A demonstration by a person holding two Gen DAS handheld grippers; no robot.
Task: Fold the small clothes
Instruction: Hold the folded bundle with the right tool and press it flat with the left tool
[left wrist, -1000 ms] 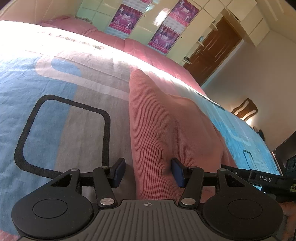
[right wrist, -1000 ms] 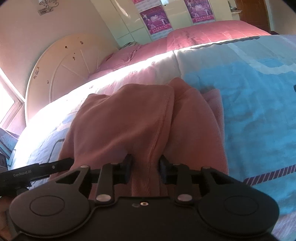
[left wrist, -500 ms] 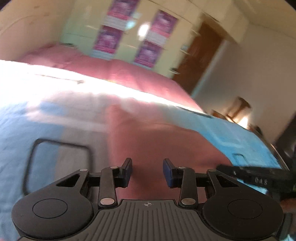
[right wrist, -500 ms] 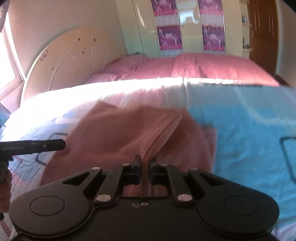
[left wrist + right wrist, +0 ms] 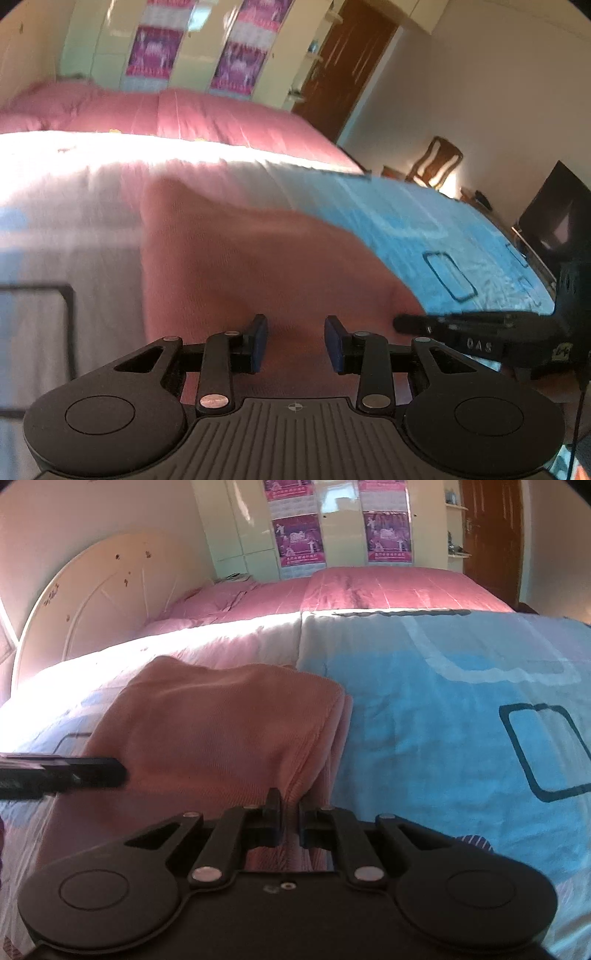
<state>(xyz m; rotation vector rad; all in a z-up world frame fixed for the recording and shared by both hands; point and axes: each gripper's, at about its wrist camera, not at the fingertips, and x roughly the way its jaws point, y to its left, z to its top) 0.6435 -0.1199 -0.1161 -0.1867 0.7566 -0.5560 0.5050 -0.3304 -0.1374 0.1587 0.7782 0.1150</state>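
Note:
A pink ribbed knit garment [image 5: 236, 266] lies partly folded on the bed; it also shows in the right wrist view [image 5: 221, 723]. My left gripper [image 5: 295, 343] is open, its blue-padded fingers a gap apart over the garment's near edge, with nothing clamped between them. My right gripper [image 5: 290, 819] is shut on a raised fold of the garment at its near right edge. The right gripper's finger shows at the right of the left wrist view [image 5: 461, 328], and the left gripper's finger shows at the left of the right wrist view [image 5: 62, 775].
The bed has a blue, white and pink quilt [image 5: 443, 709] with dark rounded-square outlines. A pink cover [image 5: 369, 590] lies at the far side, a white headboard [image 5: 92, 609] at left. A wooden chair [image 5: 439, 162], a dark screen [image 5: 554, 214] and a brown door [image 5: 351, 62] stand beyond the bed.
My right gripper closed on the garment's fold and lifted it. My left gripper narrowed and then widened again, staying open over the near edge. Both views tilted up and swung.

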